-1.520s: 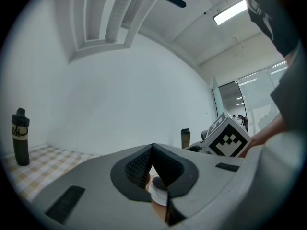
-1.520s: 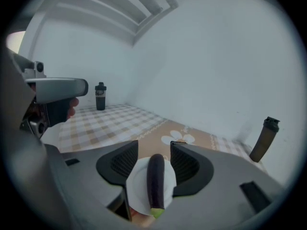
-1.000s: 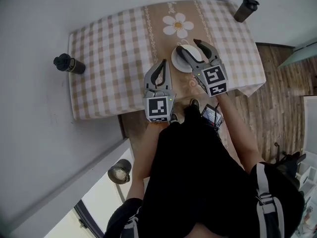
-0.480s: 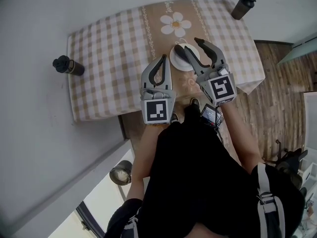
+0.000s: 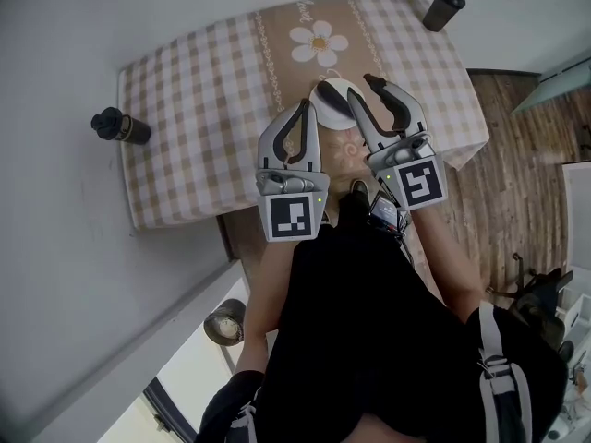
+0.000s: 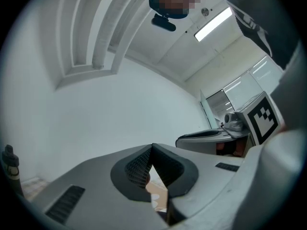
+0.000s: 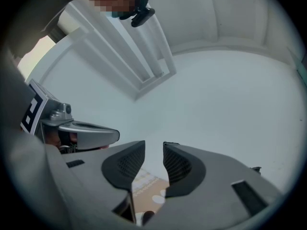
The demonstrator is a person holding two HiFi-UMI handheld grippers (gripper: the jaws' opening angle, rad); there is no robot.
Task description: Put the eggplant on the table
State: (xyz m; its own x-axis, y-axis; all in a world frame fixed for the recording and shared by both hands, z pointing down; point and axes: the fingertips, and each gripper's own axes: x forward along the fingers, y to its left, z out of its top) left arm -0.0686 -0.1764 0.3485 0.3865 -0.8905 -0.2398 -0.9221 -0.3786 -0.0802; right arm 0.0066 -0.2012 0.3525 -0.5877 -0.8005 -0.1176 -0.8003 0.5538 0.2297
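— How do the jaws stand?
— The left gripper (image 5: 303,109) is pinched closed on nothing. The right gripper (image 5: 358,88) has just been closing; its jaws are apart with nothing between them.
— And the eggplant (image 7: 145,218)?
— Probably the dark rounded shape low in the right gripper view, by the plate (image 5: 325,109). It can't be confirmed.
— The step?
— Likely to spread the right jaws, descend across its thick middle, squeeze gently, and set it on the bare table (image 5: 203,109).
— Counts?
— Two grippers, one plate, one table, two bottles: the left bottle (image 5: 118,125) and the far bottle (image 5: 443,5).
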